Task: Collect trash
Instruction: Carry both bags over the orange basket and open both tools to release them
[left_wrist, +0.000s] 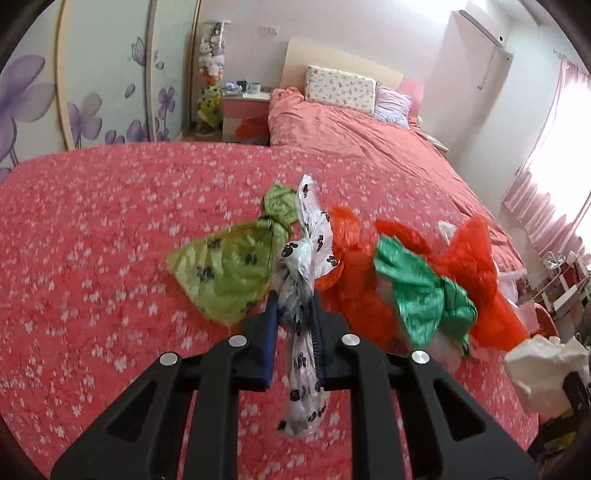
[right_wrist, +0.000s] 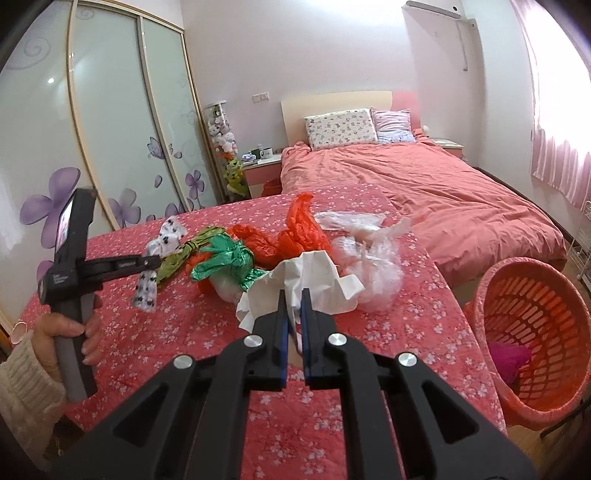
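- The left gripper (left_wrist: 294, 295) is clamped on a white paw-print bag (left_wrist: 301, 280); the bag's knotted neck sits between the blue pads and its tail hangs below the jaws, lifted off the floral pink cover (left_wrist: 92, 240).
- In the right wrist view the same bag (right_wrist: 147, 284) dangles from the left gripper (right_wrist: 147, 263) at 9 o'clock of the trash pile, held up by the person's left hand (right_wrist: 70, 328).
- The right gripper (right_wrist: 293, 299) is closed to a narrow gap on crumpled white paper (right_wrist: 306, 280), at the 6 o'clock edge of the pile.
- A light green paw-print bag (left_wrist: 221, 273) lies on the cover at 10 o'clock of the left gripper's tips.
- A dark green bag (right_wrist: 225, 258) and orange-red bags (right_wrist: 295, 232) lie touching one another at 11 to 12 o'clock of the paper.
- A clear plastic bag (right_wrist: 373, 266) rests just beside the paper at 2 o'clock.
- An orange laundry-style basket (right_wrist: 491, 295) stands at 3 o'clock, beside the covered surface, with something magenta (right_wrist: 509, 358) inside.
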